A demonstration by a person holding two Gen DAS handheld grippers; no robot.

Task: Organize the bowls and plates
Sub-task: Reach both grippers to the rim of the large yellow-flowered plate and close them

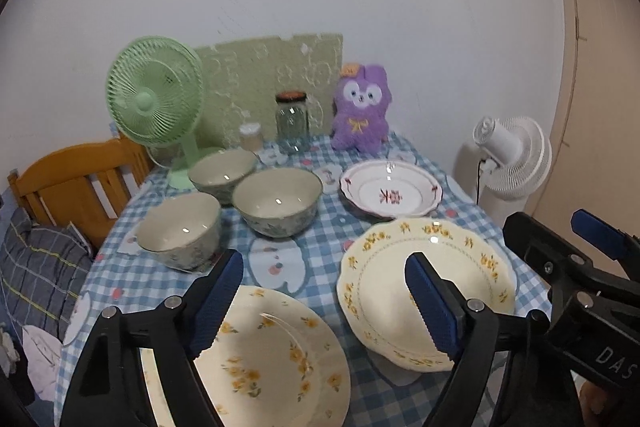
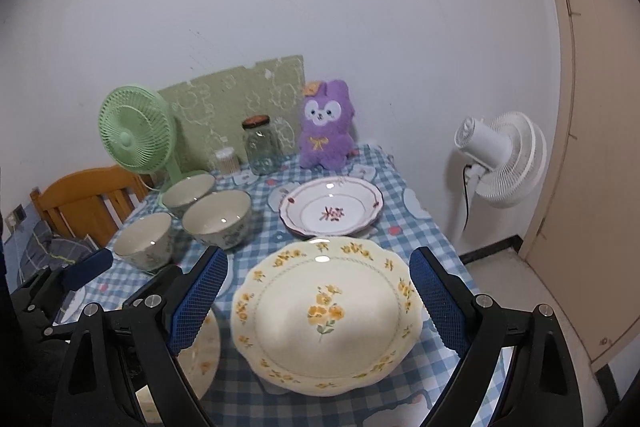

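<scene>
1. While both tools hung over the near edge of the table [image 1: 320,227], the left hand-held gripper [image 1: 324,303] stood with its black arms spread wide and its ribbed blue pads gripping nothing, a flat cream plate [image 1: 280,355] with yellow flower sprigs lying below and between them.
2. The right hand-held gripper [image 2: 320,303] was likewise spread wide and empty, its textured blue pads standing either side of a scalloped cream plate [image 2: 326,315] ringed with small yellow blossoms and bearing a yellow bouquet at its centre; the pads did not touch the rim.
3. The two yellow-flowered plates lay side by side at the front of the table, the flat one to the left, the scalloped one to the right.
4. Behind the scalloped plate sat a white wavy-edged dish [image 2: 332,211] with a dark red rim line and a pink flower motif.
5. To the left, three round glazed bowls [image 1: 276,201] with cream insides and green-patterned outsides clustered close together.
6. A soft blue-and-white checked cloth [image 1: 332,223] with printed patches covered the table.
7. At the back stood a green plastic fan [image 1: 154,99] with a slatted grille, a clear glass jar [image 1: 292,123] with a dark lid, a small container [image 1: 251,137], and a fluffy purple plush toy [image 1: 360,111].
8. A white fan [image 2: 500,159] stood beside the table on the right, and a wooden headboard [image 1: 76,179] on the left.
</scene>
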